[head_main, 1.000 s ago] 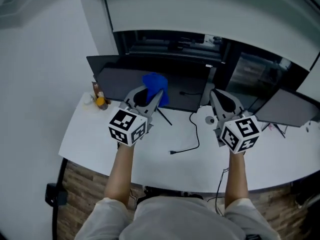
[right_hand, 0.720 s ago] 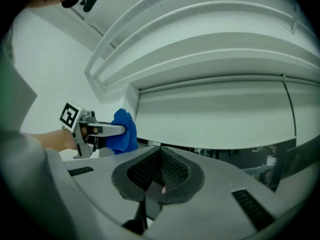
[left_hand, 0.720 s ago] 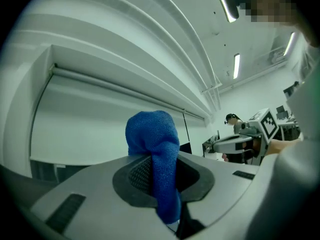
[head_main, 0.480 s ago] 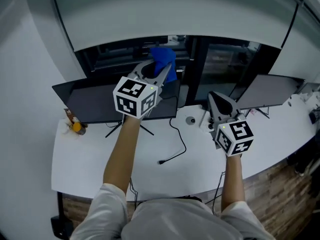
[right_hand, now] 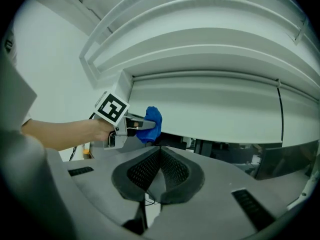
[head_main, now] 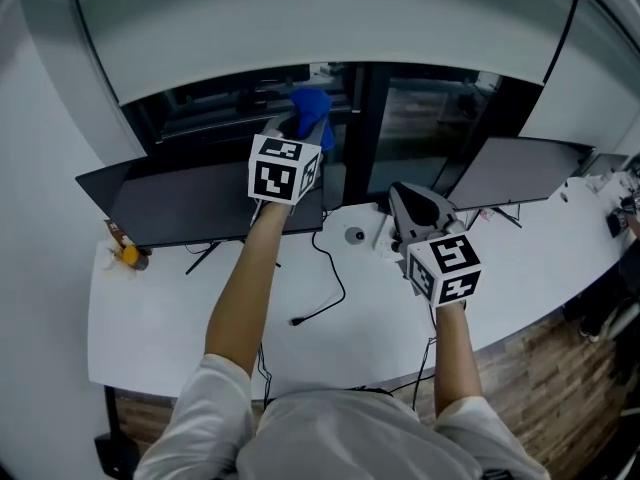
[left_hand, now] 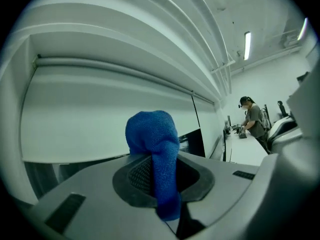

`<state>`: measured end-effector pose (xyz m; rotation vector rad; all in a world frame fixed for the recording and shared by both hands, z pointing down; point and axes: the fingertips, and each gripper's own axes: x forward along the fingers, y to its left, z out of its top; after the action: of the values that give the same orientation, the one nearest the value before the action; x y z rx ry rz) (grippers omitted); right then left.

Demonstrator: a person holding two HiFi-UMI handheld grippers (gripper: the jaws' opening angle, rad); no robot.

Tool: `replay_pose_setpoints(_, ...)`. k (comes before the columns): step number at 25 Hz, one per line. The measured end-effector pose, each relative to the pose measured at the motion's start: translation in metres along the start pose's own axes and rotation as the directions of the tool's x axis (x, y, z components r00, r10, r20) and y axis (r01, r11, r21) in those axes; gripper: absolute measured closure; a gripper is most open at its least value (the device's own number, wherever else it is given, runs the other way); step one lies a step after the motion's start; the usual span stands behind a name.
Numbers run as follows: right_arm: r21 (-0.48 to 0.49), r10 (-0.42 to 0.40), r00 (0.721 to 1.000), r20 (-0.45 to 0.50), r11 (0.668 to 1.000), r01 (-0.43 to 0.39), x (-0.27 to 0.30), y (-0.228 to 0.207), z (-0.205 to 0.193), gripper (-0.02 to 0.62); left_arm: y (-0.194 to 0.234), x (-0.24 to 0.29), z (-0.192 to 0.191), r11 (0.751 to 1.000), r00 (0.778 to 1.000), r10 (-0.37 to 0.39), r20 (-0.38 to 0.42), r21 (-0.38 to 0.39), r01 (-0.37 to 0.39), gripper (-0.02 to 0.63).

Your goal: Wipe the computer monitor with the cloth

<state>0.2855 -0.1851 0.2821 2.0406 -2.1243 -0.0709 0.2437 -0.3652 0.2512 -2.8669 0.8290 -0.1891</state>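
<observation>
Two grippers show in the head view, each held on a bare forearm over a curved white desk (head_main: 190, 318). The left gripper (head_main: 300, 128) is raised toward the upper middle of the frame. Its jaws are closed tight on a blue cloth (head_main: 313, 106), which bunches out past the fingertips. In the left gripper view the cloth (left_hand: 152, 134) runs as a pinched strip down between the two dark pads and swells into a rounded wad above them, filling the centre of the frame. From the head view the wad sits above the top edge of the dark computer monitor (head_main: 200, 203), which stands across the left and middle of the frame. Whether the cloth touches the screen I cannot tell. The right gripper (head_main: 405, 196) is held lower, right of centre, over the desk and well apart from the cloth. In its own view its jaws are pressed together at the tips with nothing between them. The left gripper (right_hand: 131, 127) and the cloth (right_hand: 151, 123) appear at that view's middle left. A second monitor (head_main: 510, 173) stands at the right, and a black cable (head_main: 328, 286) trails across the desk between the forearms. A person (left_hand: 252, 121) stands at the far right of the left gripper view.
</observation>
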Motion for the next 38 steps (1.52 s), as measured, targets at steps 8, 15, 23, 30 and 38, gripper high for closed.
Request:
replay_pose_setpoints(8, -0.002, 0.096, 0.995, 0.008, 0.995, -0.096, 0.020, 0.015, 0.003, 0.581, 0.026, -0.013, -0.015, 0.992, 0.993, 0.108, -0.054, 0.063, -0.105, 0.532)
replay_pose_setpoints(15, 0.013, 0.169, 0.986, 0.015, 0.986, -0.169, 0.048, 0.058, 0.014, 0.581, 0.074, -0.052, -0.027, 0.985, 0.982, 0.173, -0.072, 0.042, -0.170, 0.532)
replay_pose_setpoints(23, 0.018, 0.225, 0.974, 0.015, 0.974, -0.225, 0.082, 0.117, 0.026, 0.581, 0.144, -0.106, -0.045, 0.970, 0.966, 0.244, -0.089, 0.035, -0.242, 0.532)
replay_pose_setpoints(30, 0.008, 0.272, 0.962, 0.005, 0.962, -0.272, 0.114, 0.184, 0.035, 0.581, 0.210, -0.162, -0.062, 0.952, 0.947, 0.304, -0.099, 0.065, -0.299, 0.532)
replay_pose_setpoints(38, 0.019, 0.306, 0.952, 0.020, 0.952, -0.306, 0.155, 0.262, 0.047, 0.581, 0.301, -0.240, -0.086, 0.927, 0.921, 0.373, -0.111, 0.067, -0.368, 0.532)
